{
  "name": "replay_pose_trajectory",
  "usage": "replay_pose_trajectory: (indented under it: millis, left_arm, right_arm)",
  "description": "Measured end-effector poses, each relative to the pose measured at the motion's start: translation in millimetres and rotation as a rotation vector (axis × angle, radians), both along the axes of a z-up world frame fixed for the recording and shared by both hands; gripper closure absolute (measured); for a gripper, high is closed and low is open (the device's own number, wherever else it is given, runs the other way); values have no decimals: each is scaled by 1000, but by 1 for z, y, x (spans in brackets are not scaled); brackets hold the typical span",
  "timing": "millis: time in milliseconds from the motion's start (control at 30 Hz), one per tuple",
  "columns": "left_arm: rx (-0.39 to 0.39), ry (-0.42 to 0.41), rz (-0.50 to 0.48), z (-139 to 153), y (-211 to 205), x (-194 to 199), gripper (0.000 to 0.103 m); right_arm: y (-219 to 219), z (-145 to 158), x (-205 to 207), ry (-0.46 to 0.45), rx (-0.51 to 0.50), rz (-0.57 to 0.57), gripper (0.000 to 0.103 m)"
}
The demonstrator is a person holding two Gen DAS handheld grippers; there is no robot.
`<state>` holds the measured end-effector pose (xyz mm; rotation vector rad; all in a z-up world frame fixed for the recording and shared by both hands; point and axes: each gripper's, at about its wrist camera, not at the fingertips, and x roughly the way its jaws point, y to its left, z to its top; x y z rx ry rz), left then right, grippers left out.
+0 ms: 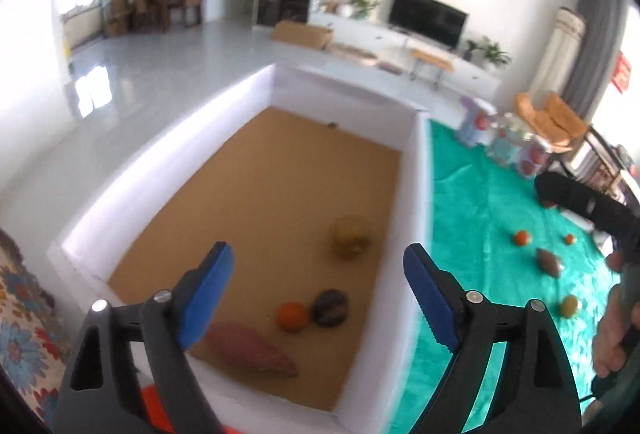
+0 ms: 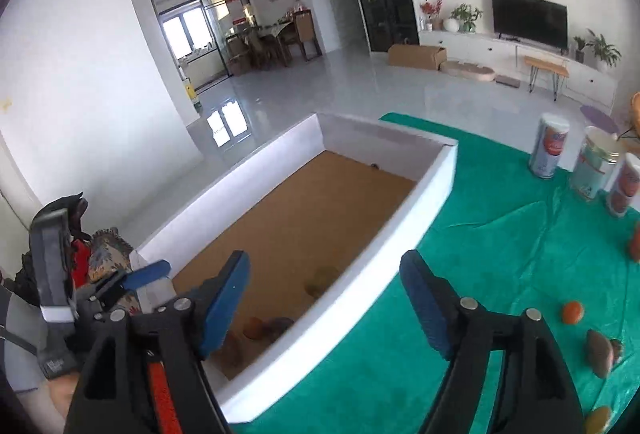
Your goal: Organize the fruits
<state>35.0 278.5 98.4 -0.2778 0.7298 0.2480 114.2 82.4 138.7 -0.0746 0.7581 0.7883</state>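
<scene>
Four items lie in white-walled box with brown cork floor (image 1: 420,193). Left gripper (image 1: 320,298) and right gripper (image 2: 324,308) both spread, empty. Risk: loose round orange fruit (image 1: 522,238) rolling across slick green cloth (image 1: 480,201) if pinched off-centre.

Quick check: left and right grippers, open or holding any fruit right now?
Left gripper: open, holding nothing, above the white box.
Right gripper: open, holding nothing, over the box's near wall.

Green cloth (image 2: 500,254) at 3 o'clock is looking satiny, creasing and catching light. Box (image 1: 416,193) walls are showing smooth matt white; its floor (image 1: 280,185) is looking like matt brown cardboard. Room floor (image 2: 340,85) at 12 o'clock is gleaming, glossy. Gripper pads (image 1: 430,294) are showing blue ridged plastic.
</scene>
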Motion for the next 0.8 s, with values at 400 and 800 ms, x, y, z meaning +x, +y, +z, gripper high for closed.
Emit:
replay_pose_trajectory:
  millis: [400,800]
  left_arm:
    - [-50,101,-508,-109,-225,5,9]
    - [90,137,-522,-157,-266,32,9]
  right_arm:
    - [-292,-131,-96,36,-159,-623,17]
    - [-330,-173,-135,50,-163,-765,17]
